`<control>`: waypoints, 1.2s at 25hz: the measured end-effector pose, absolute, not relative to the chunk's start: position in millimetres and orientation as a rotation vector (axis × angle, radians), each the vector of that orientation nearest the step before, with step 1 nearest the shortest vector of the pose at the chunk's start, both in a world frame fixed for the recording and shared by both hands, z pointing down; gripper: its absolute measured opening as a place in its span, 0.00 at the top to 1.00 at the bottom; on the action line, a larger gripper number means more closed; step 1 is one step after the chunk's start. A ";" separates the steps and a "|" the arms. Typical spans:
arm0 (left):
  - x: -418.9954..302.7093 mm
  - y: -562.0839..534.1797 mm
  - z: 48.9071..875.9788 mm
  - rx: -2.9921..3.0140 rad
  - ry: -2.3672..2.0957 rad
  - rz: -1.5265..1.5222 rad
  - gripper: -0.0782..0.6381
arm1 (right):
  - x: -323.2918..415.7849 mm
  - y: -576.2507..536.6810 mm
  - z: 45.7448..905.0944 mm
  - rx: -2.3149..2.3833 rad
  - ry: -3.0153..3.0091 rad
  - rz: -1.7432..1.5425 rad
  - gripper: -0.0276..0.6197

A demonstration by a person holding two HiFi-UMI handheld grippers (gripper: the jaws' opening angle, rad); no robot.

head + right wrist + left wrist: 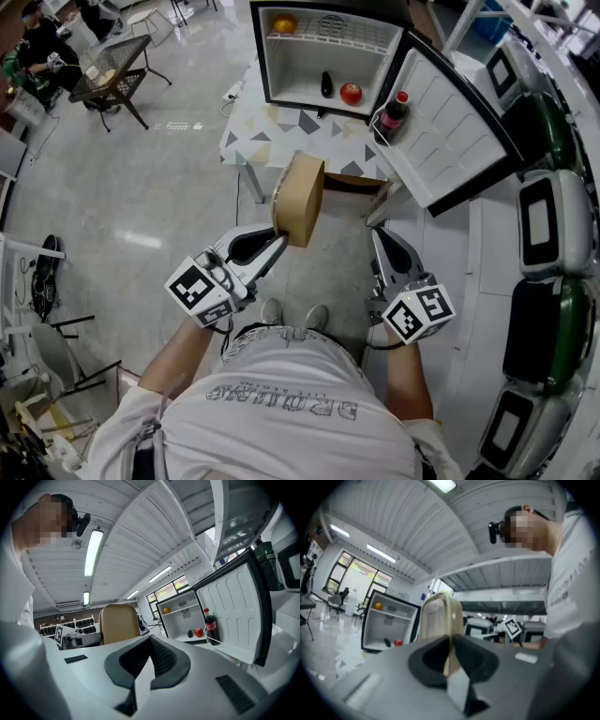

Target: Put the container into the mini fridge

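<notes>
Left tool (pixel 278 242) pinches tan container (pixel 302 197); right tool (pixel 382 246) pressed together; fridge (pixel 300 80) holds orange (pixel 284 24), apple (pixel 351 93).

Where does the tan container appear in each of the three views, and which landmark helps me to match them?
Head view: the container is at centre, held by the left gripper.
Left gripper view: centre, upright between the jaws.
Right gripper view: left of centre, beyond the jaws.
Shared landmark: the open mini fridge.

Left gripper (pixel 278 242): jaws clamped on the edge of the container (pixel 300 199) — held out forward.
Right gripper (pixel 382 240): jaws together, empty — pointing forward.
</notes>
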State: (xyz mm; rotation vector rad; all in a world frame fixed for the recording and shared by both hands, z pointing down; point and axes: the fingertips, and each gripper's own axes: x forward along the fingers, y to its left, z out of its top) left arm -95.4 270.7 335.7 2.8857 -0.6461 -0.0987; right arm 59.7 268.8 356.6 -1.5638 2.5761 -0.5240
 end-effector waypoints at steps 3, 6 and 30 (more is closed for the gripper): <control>-94.5 269.6 334.5 2.882 -0.650 -0.100 0.82 | 61.0 268.0 355.2 -1.561 2.576 -0.523 0.95; -92.5 269.1 334.0 2.881 -0.652 -0.102 0.82 | 63.0 267.1 355.1 -1.557 2.576 -0.523 0.95; -50.0 280.1 338.6 2.864 -0.716 -0.096 0.82 | 110.4 274.0 364.0 -1.503 2.548 -0.556 0.95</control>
